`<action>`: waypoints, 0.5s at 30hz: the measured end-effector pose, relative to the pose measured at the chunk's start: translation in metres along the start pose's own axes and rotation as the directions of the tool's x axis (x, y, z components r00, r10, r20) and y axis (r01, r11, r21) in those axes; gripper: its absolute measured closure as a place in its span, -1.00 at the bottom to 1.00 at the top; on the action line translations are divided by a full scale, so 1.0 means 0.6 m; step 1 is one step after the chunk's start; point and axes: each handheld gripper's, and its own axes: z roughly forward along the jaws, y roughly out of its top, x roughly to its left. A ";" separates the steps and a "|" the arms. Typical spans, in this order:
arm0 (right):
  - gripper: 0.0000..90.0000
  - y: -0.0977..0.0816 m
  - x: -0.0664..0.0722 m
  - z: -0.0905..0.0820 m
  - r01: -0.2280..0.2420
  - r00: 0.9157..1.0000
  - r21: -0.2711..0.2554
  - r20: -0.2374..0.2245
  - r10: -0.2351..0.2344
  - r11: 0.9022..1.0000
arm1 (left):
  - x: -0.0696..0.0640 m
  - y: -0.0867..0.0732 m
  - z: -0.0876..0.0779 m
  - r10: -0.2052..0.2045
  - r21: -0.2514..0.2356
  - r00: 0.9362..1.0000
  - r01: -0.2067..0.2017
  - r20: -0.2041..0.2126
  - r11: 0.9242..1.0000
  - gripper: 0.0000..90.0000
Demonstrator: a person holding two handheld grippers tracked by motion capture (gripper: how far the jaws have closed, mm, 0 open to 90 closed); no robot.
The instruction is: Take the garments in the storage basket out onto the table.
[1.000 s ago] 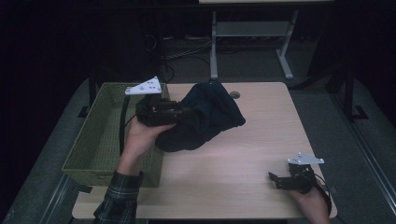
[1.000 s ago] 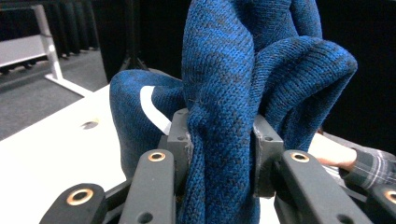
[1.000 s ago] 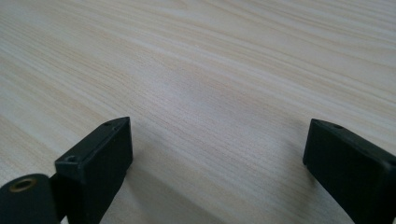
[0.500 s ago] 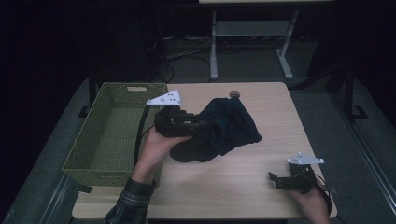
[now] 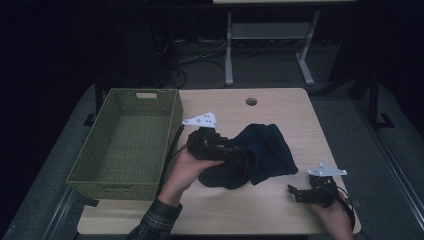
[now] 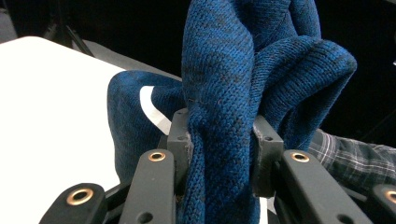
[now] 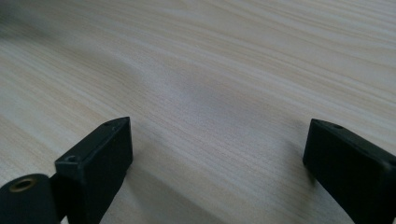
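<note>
Bunched dark blue knitted cloth [image 5: 260,155] lies mid-tabletop, clamped at its left end by the left hand-held gripper [image 5: 227,152] — its length trailing rightward toward the right hand-held gripper [image 5: 298,192], resting wide and empty nearby.

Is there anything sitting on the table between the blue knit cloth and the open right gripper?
Nothing visible. The blue knit cloth is clamped in the left gripper, and bare table lies between it and the right gripper, whose jaws stand apart over bare wood.
</note>
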 end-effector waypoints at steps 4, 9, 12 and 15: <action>-0.83 0.000 0.000 0.000 -0.001 1.000 0.000 0.000 0.001 1.000 | 0.013 -0.014 0.016 -0.018 0.020 1.000 0.018 0.004 1.000 0.49; -0.83 0.000 0.000 0.000 0.000 1.000 0.000 0.000 0.000 1.000 | 0.042 -0.032 0.024 -0.062 0.020 0.998 0.062 -0.003 0.998 0.49; -0.83 0.000 0.000 0.000 0.000 1.000 0.001 -0.001 0.000 1.000 | 0.060 -0.044 0.027 -0.082 0.024 0.996 0.082 -0.021 0.996 0.49; -0.83 0.000 0.000 0.000 0.000 1.000 0.000 0.000 0.000 1.000 | 0.075 -0.054 0.029 -0.103 0.023 0.994 0.104 -0.037 0.994 0.49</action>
